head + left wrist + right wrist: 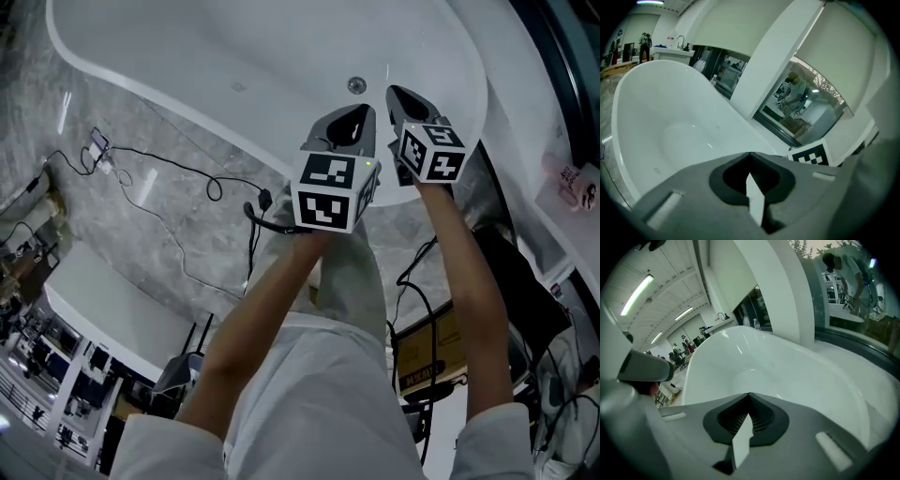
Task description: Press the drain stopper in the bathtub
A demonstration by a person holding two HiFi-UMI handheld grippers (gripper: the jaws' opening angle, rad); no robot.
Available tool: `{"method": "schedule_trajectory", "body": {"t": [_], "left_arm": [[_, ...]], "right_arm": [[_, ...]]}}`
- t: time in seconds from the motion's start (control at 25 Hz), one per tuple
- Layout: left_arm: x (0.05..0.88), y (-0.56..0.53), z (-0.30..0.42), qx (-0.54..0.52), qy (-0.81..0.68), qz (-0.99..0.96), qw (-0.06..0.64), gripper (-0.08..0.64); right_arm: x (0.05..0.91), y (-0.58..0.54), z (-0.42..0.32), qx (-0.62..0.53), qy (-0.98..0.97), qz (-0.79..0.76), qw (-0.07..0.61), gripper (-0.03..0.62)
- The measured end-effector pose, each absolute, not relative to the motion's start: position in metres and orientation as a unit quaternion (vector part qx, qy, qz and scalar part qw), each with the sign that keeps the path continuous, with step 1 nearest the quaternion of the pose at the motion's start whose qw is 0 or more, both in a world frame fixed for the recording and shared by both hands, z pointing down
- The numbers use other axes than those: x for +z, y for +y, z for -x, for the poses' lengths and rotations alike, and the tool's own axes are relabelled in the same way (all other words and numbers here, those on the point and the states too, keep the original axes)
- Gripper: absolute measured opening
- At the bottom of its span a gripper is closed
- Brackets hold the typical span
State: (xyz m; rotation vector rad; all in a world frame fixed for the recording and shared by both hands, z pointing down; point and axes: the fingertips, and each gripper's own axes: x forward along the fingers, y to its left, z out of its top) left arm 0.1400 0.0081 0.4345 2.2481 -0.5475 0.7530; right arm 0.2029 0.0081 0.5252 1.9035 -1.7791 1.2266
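Approach step: left hand-held gripper & right hand-held gripper hover over the bathtub — jaws together on both, nothing held. The drain stopper sits on the tub floor just ahead, untouched. Next, prob.: lower one tip onto it & press.

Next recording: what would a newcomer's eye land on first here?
The big white bathtub fills the top of the head view, with its small round drain stopper inside it. Just short of the stopper, the left gripper and right gripper sit side by side over the tub's near rim, marker cubes facing the camera. Both have their fingers closed on nothing, and the right one's tip is nearest the stopper.
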Motion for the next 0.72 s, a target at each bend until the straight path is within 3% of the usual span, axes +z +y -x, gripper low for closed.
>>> {"method": "schedule_trajectory", "body": {"t": [0.32,0.72], "left_arm": [[0.35,0.032,-0.141,0.286,-0.188,-0.887,0.31,0.003],[0.241,0.042,-0.138,0.261,-0.163,-0.916,0.258,0.003]], "right_arm": [[0.416,0.033,-0.197,0.346,-0.657,-0.657,0.131,0.005],[0.266,0.056,-0.191,0.28,-0.672,-0.682,0.072,0.005]]}}
